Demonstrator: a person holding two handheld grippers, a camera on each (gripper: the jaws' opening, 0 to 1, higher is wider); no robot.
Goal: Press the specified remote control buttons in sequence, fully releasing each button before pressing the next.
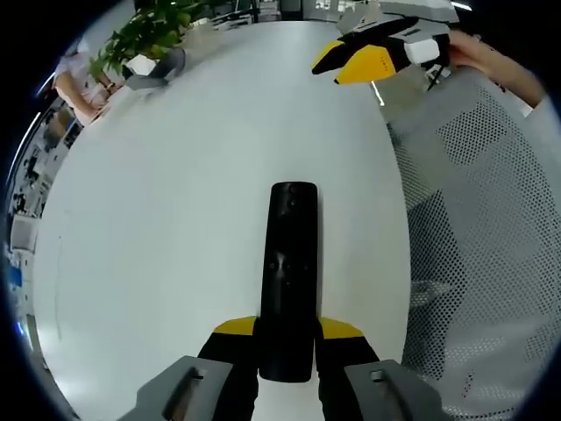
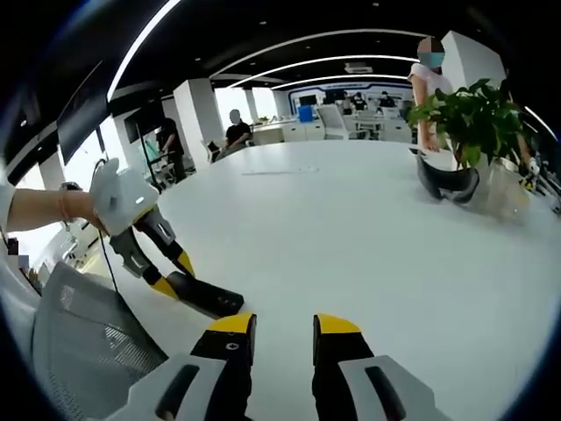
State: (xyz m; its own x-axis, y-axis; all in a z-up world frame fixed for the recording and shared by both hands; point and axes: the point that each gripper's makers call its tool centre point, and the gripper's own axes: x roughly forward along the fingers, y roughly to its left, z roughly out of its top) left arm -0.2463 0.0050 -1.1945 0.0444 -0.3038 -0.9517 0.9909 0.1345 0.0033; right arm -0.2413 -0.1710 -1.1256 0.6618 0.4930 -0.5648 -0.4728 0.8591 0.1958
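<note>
A black remote control (image 1: 289, 263) lies lengthwise along the left gripper view, its near end clamped between the yellow-tipped jaws of my left gripper (image 1: 287, 330). Its buttons face up, just over the white table (image 1: 175, 202). In the right gripper view the same remote (image 2: 209, 298) sticks out of the left gripper (image 2: 175, 276), low over the table near its edge. My right gripper (image 2: 284, 326) is open with nothing between its jaws. It hovers over the table, apart from the remote, and appears far off as the right gripper (image 1: 355, 60).
A grey mesh chair (image 1: 491, 228) stands against the table edge beside the remote. A potted plant (image 2: 478, 123) and a dark curved object (image 2: 447, 184) sit at the table's far side. Several people stand or sit in the office behind.
</note>
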